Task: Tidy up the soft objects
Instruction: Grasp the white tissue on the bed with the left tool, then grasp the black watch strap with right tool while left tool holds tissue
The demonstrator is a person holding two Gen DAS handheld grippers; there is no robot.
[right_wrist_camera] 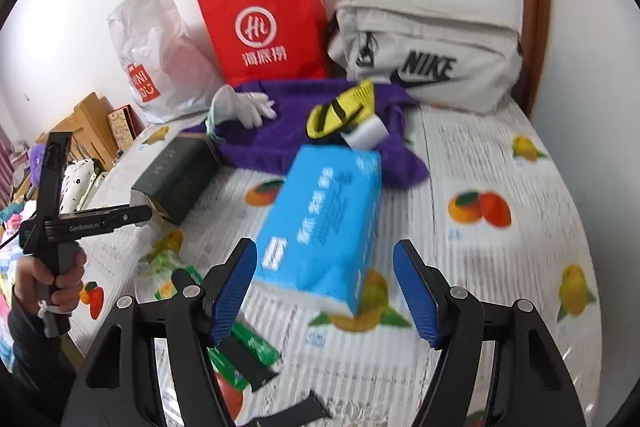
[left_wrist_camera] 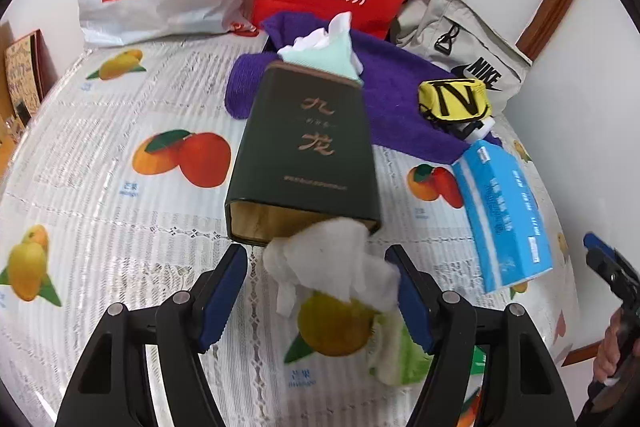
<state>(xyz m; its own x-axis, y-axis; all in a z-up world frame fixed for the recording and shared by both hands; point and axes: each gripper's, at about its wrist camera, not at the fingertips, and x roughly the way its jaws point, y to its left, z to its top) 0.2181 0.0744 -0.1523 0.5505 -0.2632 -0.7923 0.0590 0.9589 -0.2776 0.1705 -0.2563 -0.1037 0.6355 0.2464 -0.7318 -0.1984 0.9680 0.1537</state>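
1. While both grippers hover over the fruit-print tablecloth [left_wrist_camera: 100, 155], the nearest soft thing to the left gripper [left_wrist_camera: 322, 291] is the white tissue wad [left_wrist_camera: 332, 267], spilling from the near open end of the dark box [left_wrist_camera: 304, 147].
2. Seen from the left wrist, the wad sits between the two blue pads, toward the right one, and looks to touch that pad; the left pad stands clear of it.
3. Its jaws are spread wide and hold nothing.
4. The box's long axis runs from 6 to 12 o'clock, straight away from the jaws, with a second tuft of tissue [left_wrist_camera: 320, 47] sticking out of the far end at 12.
5. Seen from the right wrist, the right gripper [right_wrist_camera: 324, 291] has its jaws apart too, empty, with the near end of the blue tissue pack [right_wrist_camera: 320, 223] between the pads at 12 o'clock.
6. The pack's long axis runs from about 7 to 1 o'clock, slightly askew to the jaws; this view is motion-blurred.
7. My judgement: the left hand is nearer the wad, the right nearer the pack, so each has its own target.
8. Farther off at 12 lie a purple towel [right_wrist_camera: 280, 143] and a yellow pouch [right_wrist_camera: 340, 109] on it.
9. A green packet [left_wrist_camera: 404, 359] lies under the left gripper's right finger.
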